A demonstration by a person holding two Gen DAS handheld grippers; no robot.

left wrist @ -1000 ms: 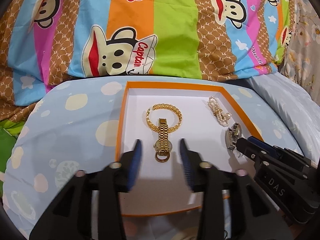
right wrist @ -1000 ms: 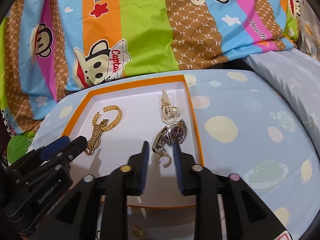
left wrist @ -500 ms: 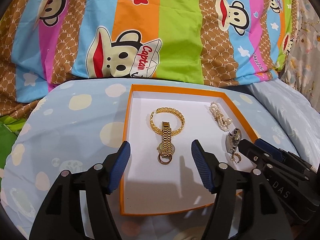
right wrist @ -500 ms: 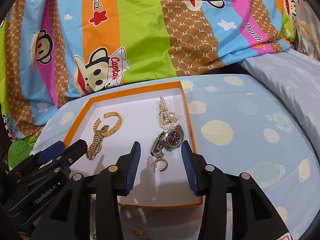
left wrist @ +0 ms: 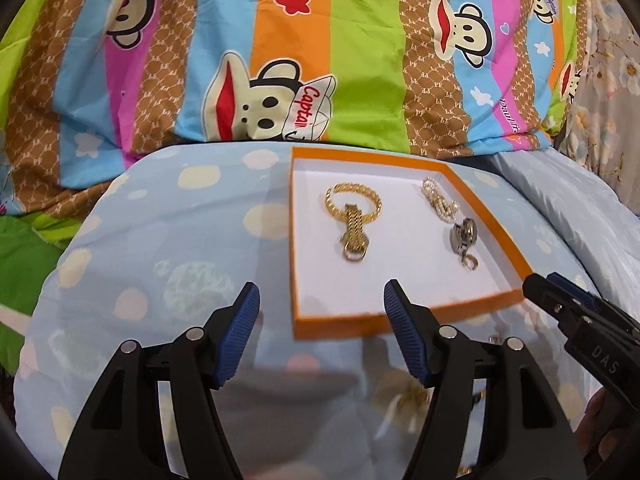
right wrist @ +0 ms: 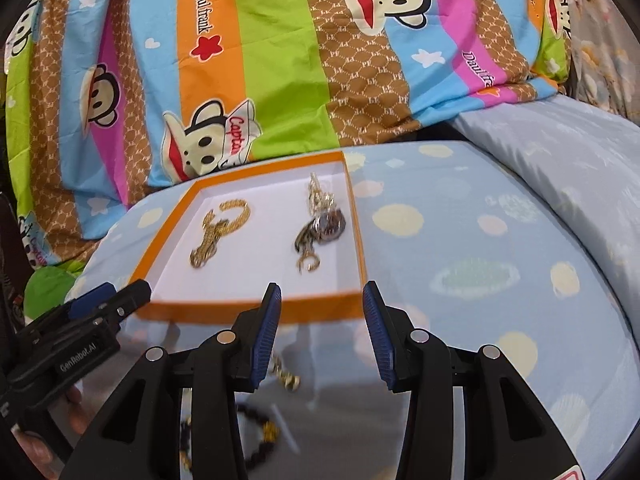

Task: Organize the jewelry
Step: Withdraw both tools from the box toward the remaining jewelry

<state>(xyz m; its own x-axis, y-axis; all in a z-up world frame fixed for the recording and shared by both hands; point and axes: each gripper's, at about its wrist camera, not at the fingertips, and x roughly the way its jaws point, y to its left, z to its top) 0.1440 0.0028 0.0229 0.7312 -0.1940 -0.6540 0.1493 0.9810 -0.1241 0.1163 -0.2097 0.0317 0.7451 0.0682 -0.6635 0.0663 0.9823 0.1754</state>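
**Small, slippery pieces remain in front of the box**

Both grippers are spread wide and hold nothing. Your left gripper and right gripper hover just in front of the orange box on the bed.

Inside the box lie a gold bracelet, a pearl piece, a silver watch and a small ring.

In front of the box, near your right gripper, a gold chain and a dark bead bracelet lie on the sheet. They are probably light, limp and slippery. Pinch across the strand where it bunches, and press softly, because the bedding gives way.
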